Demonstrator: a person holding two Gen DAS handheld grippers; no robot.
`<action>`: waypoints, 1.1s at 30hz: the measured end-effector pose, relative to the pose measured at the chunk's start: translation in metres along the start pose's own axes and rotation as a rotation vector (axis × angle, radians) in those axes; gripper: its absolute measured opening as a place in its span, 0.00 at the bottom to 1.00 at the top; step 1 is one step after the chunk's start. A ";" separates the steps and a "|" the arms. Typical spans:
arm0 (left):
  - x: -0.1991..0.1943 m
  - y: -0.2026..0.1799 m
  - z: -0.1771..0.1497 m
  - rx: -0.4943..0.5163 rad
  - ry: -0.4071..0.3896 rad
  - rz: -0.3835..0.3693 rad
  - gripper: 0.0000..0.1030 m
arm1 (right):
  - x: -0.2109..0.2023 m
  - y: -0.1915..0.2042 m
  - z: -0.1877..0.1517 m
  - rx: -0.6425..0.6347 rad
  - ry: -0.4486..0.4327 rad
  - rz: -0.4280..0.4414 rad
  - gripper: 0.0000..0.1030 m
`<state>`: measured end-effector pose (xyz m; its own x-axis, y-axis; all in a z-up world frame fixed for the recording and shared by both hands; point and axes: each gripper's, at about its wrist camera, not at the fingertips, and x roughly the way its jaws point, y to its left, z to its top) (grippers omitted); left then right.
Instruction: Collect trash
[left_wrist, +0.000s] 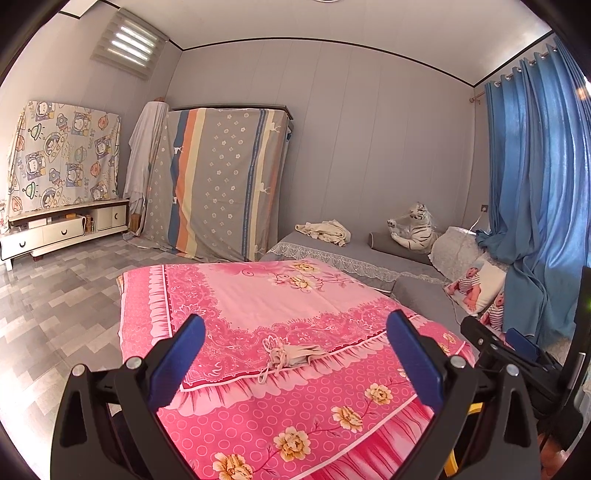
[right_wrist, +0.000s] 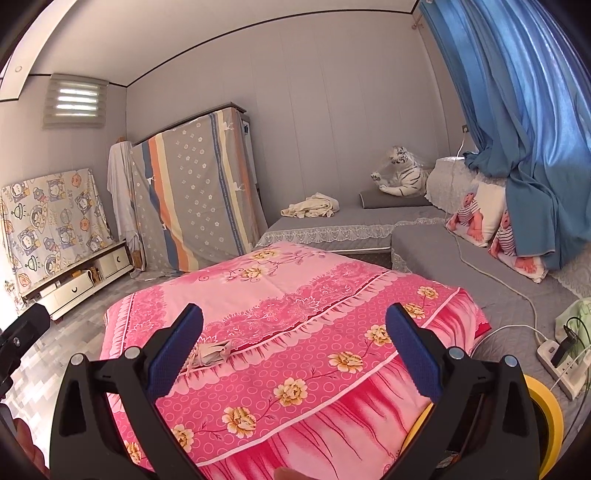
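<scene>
A crumpled off-white face mask with loose ear straps (left_wrist: 291, 359) lies on the pink flowered cloth (left_wrist: 258, 295) covering the table. My left gripper (left_wrist: 295, 354) is open, its blue pads wide apart, and the mask lies between and ahead of them. In the right wrist view the same mask (right_wrist: 212, 352) lies just past the left pad. My right gripper (right_wrist: 293, 349) is open and empty above the cloth (right_wrist: 295, 295). The right gripper also shows in the left wrist view (left_wrist: 517, 347) at the right edge.
A grey L-shaped sofa (right_wrist: 332, 218) holds a plush white tiger (right_wrist: 400, 175), a cream cloth (right_wrist: 312, 206) and baby-print cushions (right_wrist: 480, 218). Blue curtains (right_wrist: 517, 110) hang right. A power strip (right_wrist: 561, 363) and a yellow bin (right_wrist: 543, 417) sit lower right. Covered furniture (left_wrist: 218, 181) stands at the back.
</scene>
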<state>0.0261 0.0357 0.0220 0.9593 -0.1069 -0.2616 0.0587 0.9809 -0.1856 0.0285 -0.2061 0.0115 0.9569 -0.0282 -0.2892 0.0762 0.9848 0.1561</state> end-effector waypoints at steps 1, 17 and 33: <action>0.000 0.000 0.000 0.000 0.001 0.001 0.92 | 0.000 0.000 0.000 0.001 0.002 0.002 0.92; 0.000 -0.002 0.000 -0.007 0.009 -0.010 0.92 | 0.004 -0.002 -0.002 0.004 0.012 -0.002 0.92; 0.001 -0.001 -0.002 -0.014 0.028 -0.021 0.92 | 0.004 -0.003 -0.001 0.007 0.010 -0.004 0.92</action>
<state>0.0266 0.0342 0.0195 0.9498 -0.1323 -0.2836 0.0747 0.9759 -0.2050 0.0319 -0.2085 0.0084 0.9536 -0.0299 -0.2996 0.0815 0.9835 0.1614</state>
